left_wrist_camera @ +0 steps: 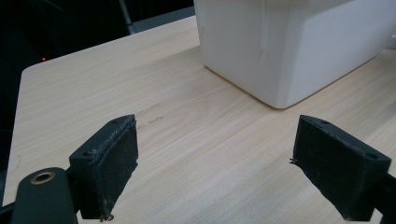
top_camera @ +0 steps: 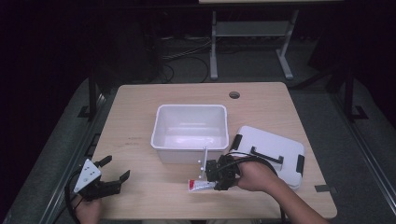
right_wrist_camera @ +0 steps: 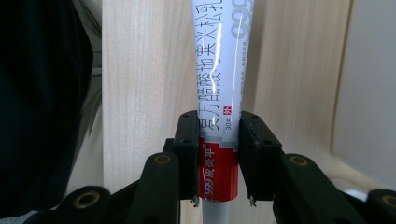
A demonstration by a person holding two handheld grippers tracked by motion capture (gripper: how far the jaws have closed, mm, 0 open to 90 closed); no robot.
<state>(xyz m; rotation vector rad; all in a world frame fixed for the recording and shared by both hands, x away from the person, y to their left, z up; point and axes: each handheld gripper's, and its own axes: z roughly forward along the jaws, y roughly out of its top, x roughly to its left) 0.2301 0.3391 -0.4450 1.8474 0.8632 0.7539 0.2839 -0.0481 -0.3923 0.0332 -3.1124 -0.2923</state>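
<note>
The desk (top_camera: 140, 140) carries a white bin (top_camera: 190, 133) at its middle and, to the right of it, a white lid (top_camera: 271, 154) with black clips and a handle, lying flat. Near the front edge, just in front of the bin, lies the tube (top_camera: 201, 185), white with a red band, its length running left to right.

The right gripper (top_camera: 215, 179) has the tube at its right end. In the right gripper view the fingers (right_wrist_camera: 187, 154) pinch the tube (right_wrist_camera: 219, 93) from both sides across the red band, close to the cap end, and the long printed body sticks out ahead of them. The left gripper (top_camera: 114, 175) sits at the near left of the desk, well apart from everything, its fingers (left_wrist_camera: 109, 163) spread wide over bare wood with nothing between them.

The tube looks light and soft-walled, likely a part-filled ointment tube, so it should lift with little force. Its skin is glossy and could slide in the pads, and a hard squeeze would dent it or push paste toward the cap. The stiffer shoulder by the cap seems the better place to grip; held there, the free end may droop or swing.
</note>
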